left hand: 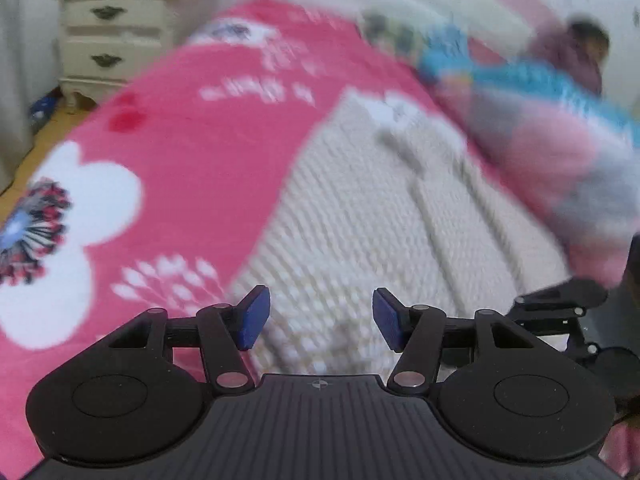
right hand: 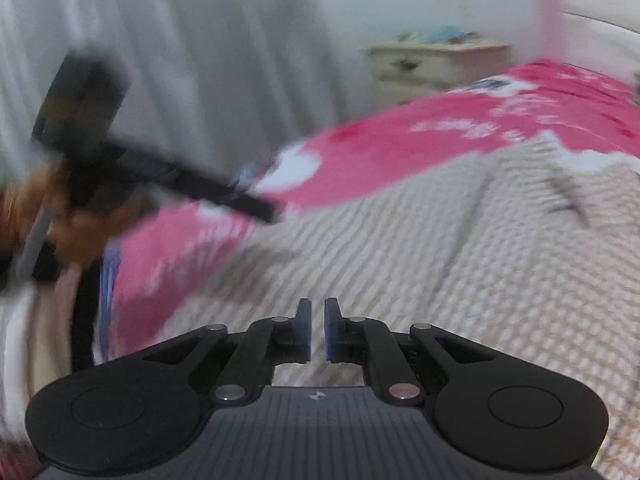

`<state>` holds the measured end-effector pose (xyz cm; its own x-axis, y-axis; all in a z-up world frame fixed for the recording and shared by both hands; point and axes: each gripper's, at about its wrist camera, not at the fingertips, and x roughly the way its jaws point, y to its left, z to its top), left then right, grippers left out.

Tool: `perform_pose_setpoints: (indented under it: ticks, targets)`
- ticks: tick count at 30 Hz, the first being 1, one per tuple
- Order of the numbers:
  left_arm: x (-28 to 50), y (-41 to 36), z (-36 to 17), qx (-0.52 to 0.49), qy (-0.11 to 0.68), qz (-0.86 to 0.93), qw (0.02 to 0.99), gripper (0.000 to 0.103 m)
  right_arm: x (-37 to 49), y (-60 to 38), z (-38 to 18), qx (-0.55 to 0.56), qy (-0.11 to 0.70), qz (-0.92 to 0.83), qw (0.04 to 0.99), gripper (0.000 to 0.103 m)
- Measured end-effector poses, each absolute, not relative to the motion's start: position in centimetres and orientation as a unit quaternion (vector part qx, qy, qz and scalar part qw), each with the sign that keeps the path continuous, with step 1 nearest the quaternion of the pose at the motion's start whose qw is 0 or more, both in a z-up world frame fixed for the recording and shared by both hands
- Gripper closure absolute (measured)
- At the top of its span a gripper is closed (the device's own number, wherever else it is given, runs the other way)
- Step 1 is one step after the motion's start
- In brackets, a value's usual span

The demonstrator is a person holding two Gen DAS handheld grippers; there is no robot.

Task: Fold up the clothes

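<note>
Cream waffle-knit clothing (left hand: 360,220) lies spread flat on the pink flowered blanket (left hand: 180,140), and in both wrist views we look down on it directly ahead of and beneath our jaws. Our left gripper (left hand: 321,317) has its jaws standing apart, with a clear gap between the blue pads (left hand: 253,318); nothing sits between them, and the knit fabric shows through the gap below. Our right gripper (right hand: 317,330) has its jaws nearly together, only a thin slit left between its pads (right hand: 304,330), and we see no cloth pinched in that slit; the knit lies beyond the tips.

Past the left jaws and off to their right, a bundle of pink, grey and blue fabric (left hand: 560,152) rests on the blanket beside the cream piece, too blurred for us to say what it is. Far ahead and to the left of those jaws stands a cream nightstand (left hand: 120,36) with two drawers. From the right wrist, the left gripper appears as a dark blurred shape up and to the left of our right jaws.
</note>
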<state>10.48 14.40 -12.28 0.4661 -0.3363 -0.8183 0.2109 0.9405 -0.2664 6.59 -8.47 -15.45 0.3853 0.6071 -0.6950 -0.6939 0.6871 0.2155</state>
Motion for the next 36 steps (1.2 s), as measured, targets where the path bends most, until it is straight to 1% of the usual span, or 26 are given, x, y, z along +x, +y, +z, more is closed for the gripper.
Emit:
perform_pose_setpoints:
  ticks: [1, 2, 3, 4, 6, 10, 12, 14, 17, 18, 19, 22, 24, 26, 28, 29, 31, 34, 36]
  targets:
    - [10.7, 13.4, -13.2, -0.050, 0.504, -0.163, 0.847, 0.045, 6.7, -7.8, -16.9, -0.089, 0.414, 0.377, 0.824, 0.094]
    - [11.0, 12.9, -14.2, -0.042, 0.519, -0.161, 0.838, 0.045, 6.7, -7.8, -18.0, -0.117, 0.415, 0.362, 0.826, 0.098]
    - [11.3, 13.0, -15.1, -0.049, 0.535, -0.152, 0.830, 0.044, 6.7, -7.8, -18.7, -0.137, 0.414, 0.351, 0.829, 0.098]
    - [11.4, 13.3, -15.1, -0.060, 0.536, -0.150, 0.829, 0.044, 6.5, -7.9, -18.4, -0.136, 0.409, 0.350, 0.832, 0.098]
    - [11.7, 13.7, -15.1, -0.082, 0.539, -0.146, 0.826, 0.044, 5.8, -7.9, -16.9, -0.139, 0.401, 0.343, 0.838, 0.091]
    - [11.5, 13.4, -15.3, -0.071, 0.533, -0.147, 0.830, 0.043, 2.2, -7.6, -13.7, -0.102, 0.379, 0.427, 0.815, 0.091]
    - [11.2, 13.2, -15.4, -0.065, 0.527, -0.149, 0.834, 0.042, -0.2, -6.7, -14.2, -0.120, 0.393, 0.468, 0.782, 0.090]
    - [11.4, 13.1, -15.2, -0.058, 0.528, -0.148, 0.834, 0.042, -2.0, -5.6, -16.7, -0.184, 0.421, 0.468, 0.755, 0.089]
    - [11.5, 12.7, -13.5, -0.018, 0.536, -0.133, 0.833, 0.042, -3.0, -6.0, -17.6, -0.208, 0.405, 0.462, 0.761, 0.089]
    - [11.2, 12.4, -12.3, 0.005, 0.532, -0.132, 0.836, 0.042, -2.9, -5.9, -16.8, -0.203, 0.409, 0.454, 0.766, 0.089]
    - [10.9, 12.1, -11.2, 0.028, 0.528, -0.131, 0.839, 0.042, -2.9, -5.9, -15.9, -0.198, 0.408, 0.451, 0.769, 0.086]
    - [10.1, 11.1, -7.9, 0.095, 0.513, -0.130, 0.843, 0.040, -5.0, -6.0, -13.4, -0.189, 0.369, 0.488, 0.768, 0.085]
    - [9.3, 10.1, -6.3, 0.125, 0.506, -0.146, 0.841, 0.040, -6.9, -6.0, -13.0, -0.190, 0.350, 0.527, 0.751, 0.085]
    - [8.6, 9.2, -5.2, 0.144, 0.494, -0.164, 0.842, 0.039, -8.8, -5.7, -14.2, -0.221, 0.356, 0.543, 0.728, 0.067]
    - [7.5, 8.5, -4.5, 0.149, 0.478, -0.181, 0.847, 0.038, -9.8, -5.6, -16.5, -0.252, 0.386, 0.520, 0.719, 0.067]
    - [7.1, 8.3, -4.5, 0.147, 0.472, -0.186, 0.849, 0.037, -10.0, -5.6, -17.1, -0.253, 0.400, 0.506, 0.721, 0.067]
    - [6.4, 7.8, -5.2, 0.150, 0.465, -0.188, 0.852, 0.037, -10.0, -5.6, -15.9, -0.218, 0.421, 0.487, 0.733, 0.068]
    - [5.3, 6.9, -7.5, 0.184, 0.465, -0.194, 0.844, 0.037, -11.4, -6.2, -14.6, -0.197, 0.398, 0.505, 0.741, 0.069]
    - [5.0, 7.0, -8.9, 0.175, 0.473, -0.189, 0.843, 0.037, -12.4, -6.0, -15.7, -0.208, 0.417, 0.502, 0.728, 0.068]
